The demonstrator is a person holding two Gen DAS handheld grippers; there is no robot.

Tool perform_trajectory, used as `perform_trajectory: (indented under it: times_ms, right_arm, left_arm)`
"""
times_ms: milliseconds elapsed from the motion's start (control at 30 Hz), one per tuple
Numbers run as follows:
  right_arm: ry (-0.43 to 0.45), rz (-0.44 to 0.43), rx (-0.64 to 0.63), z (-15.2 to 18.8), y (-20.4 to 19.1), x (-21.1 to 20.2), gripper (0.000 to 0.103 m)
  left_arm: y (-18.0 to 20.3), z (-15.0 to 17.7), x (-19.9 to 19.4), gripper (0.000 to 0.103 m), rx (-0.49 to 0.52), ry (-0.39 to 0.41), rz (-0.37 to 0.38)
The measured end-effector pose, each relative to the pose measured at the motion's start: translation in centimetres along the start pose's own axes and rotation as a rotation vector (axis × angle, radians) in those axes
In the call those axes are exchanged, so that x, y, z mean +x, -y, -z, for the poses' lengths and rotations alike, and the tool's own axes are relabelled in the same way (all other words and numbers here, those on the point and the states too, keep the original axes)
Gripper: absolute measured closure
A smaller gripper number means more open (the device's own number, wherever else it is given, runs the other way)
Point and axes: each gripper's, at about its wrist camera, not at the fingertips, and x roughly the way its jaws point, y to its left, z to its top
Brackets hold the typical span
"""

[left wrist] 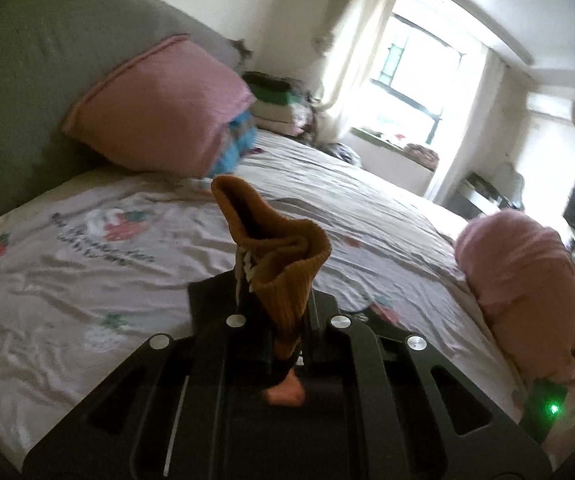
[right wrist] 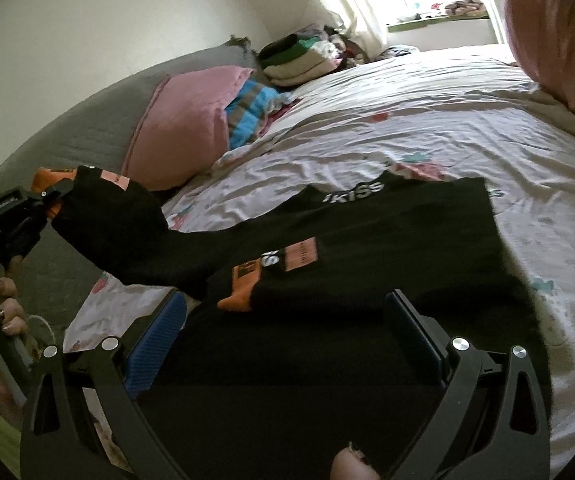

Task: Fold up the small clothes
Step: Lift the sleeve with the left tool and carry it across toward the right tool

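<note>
A black top (right wrist: 367, 248) with white lettering, pink patches and orange cuffs lies on the floral bedsheet (right wrist: 427, 128). My left gripper (left wrist: 275, 292) is shut on its orange ribbed cuff (left wrist: 283, 256), which sticks up between the fingers. In the right wrist view that left gripper (right wrist: 43, 200) holds the sleeve (right wrist: 119, 216) lifted at the left. My right gripper (right wrist: 287, 332) is open, its blue pads (right wrist: 155, 344) low over the top's near part, holding nothing.
A pink pillow (left wrist: 159, 104) leans on the grey headboard (left wrist: 27, 60), with a blue striped cloth (right wrist: 247, 112) beside it. Stacked folded clothes (right wrist: 299, 56) sit at the far corner. A pink bundle (left wrist: 527, 272) lies at the bed's right edge. A window (left wrist: 415, 60) is beyond.
</note>
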Motion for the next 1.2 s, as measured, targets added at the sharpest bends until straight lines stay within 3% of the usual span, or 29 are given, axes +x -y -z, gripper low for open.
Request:
perform_trajectory:
  times_ms: [300,700,1033,1133,1200]
  right_arm:
    - [0.050,0.058,0.070,-0.7,4.2,-2.4,0.005]
    - [0.096,0.154,0.186,-1.3,9.5,-4.6,0.005]
    - [0.093,0.218,0.245,-1.2,11.9,-4.8,0.005]
    - [0.089,0.233,0.248,-1.2,12.1,-4.5,0.005]
    - [0.086,0.238,0.248,-1.1,12.2,-4.3,0.005]
  left_arm:
    - [5.9,2.9,4.4,0.100,0.129,-0.111,0.101]
    - [8.3,9.4,9.9,0.100,0.188,-0.319,0.145]
    - [10.0,12.9,11.8,0.097,0.224,-0.417,0.272]
    - [10.2,13.7,12.3,0.081,0.234,-0.448,0.290]
    - [10.2,14.1,12.3,0.057,0.244,-0.454,0.300]
